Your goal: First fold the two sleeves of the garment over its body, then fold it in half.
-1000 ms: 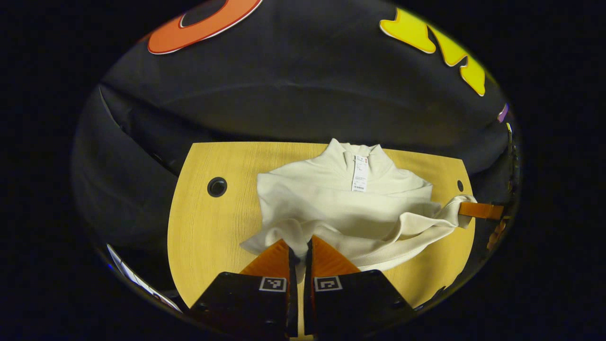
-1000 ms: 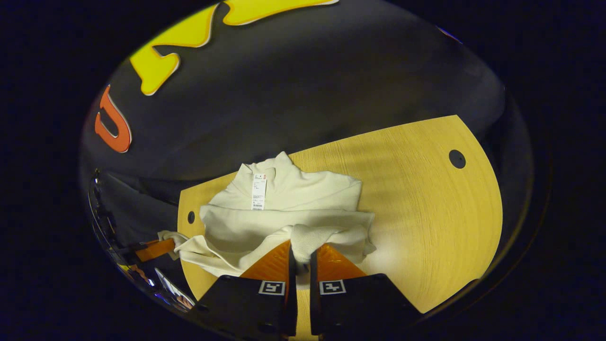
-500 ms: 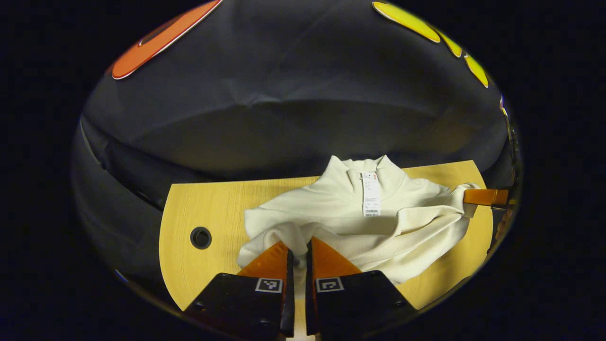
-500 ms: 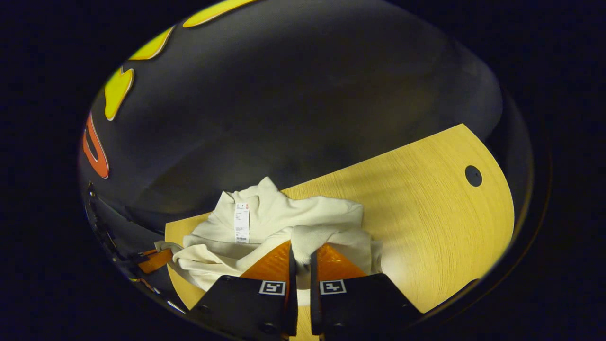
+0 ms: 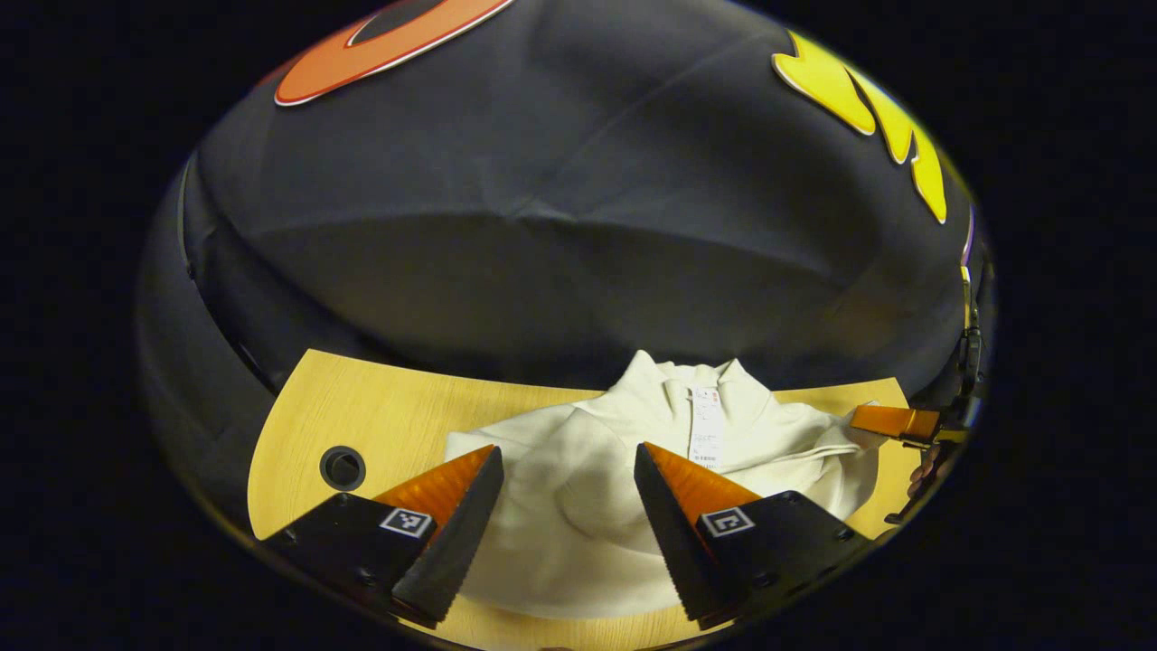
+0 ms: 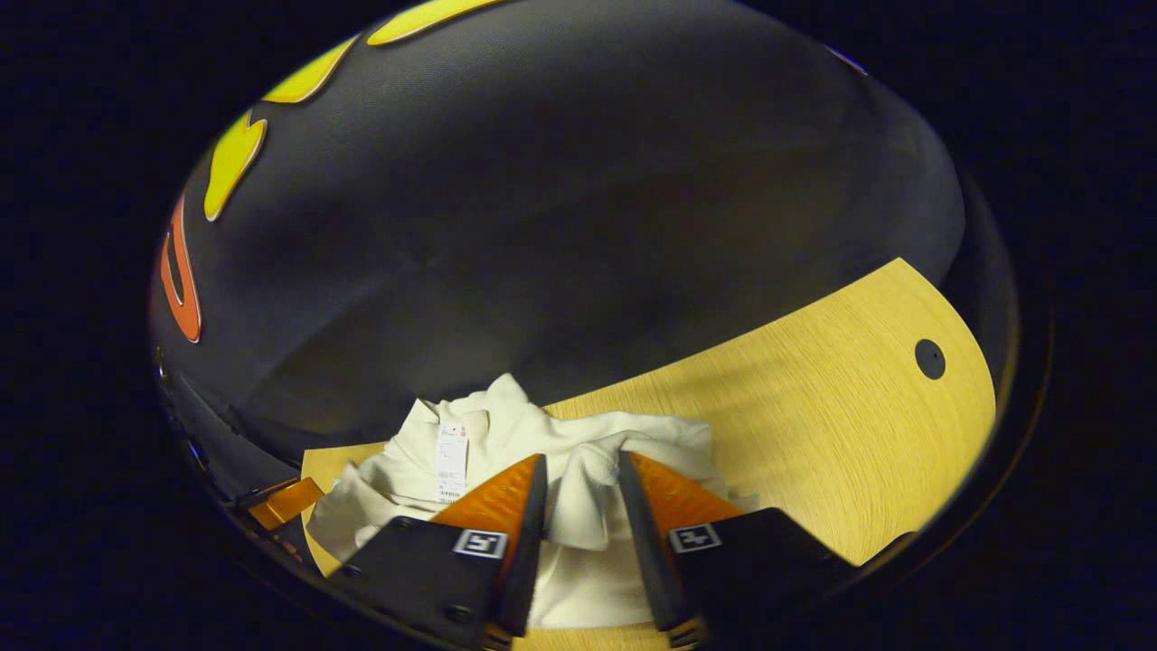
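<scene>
One garment [image 5: 578, 506] on table [image 5: 380, 425] | left tool [image 5: 568, 461] spread wide, holding nothing | right tool [image 6: 578, 470] partly parted, unclamped.

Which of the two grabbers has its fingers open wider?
The left gripper: its fingers stand far apart over the cream garment. The right gripper has a narrower gap.

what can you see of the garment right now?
The garment is a cream knit top with a high collar and a white paper tag hanging at the neck. It lies bunched and folded on the wooden table, near its far edge. Left gripper is open above it; right gripper is partly open with cloth between its fingers.
</scene>
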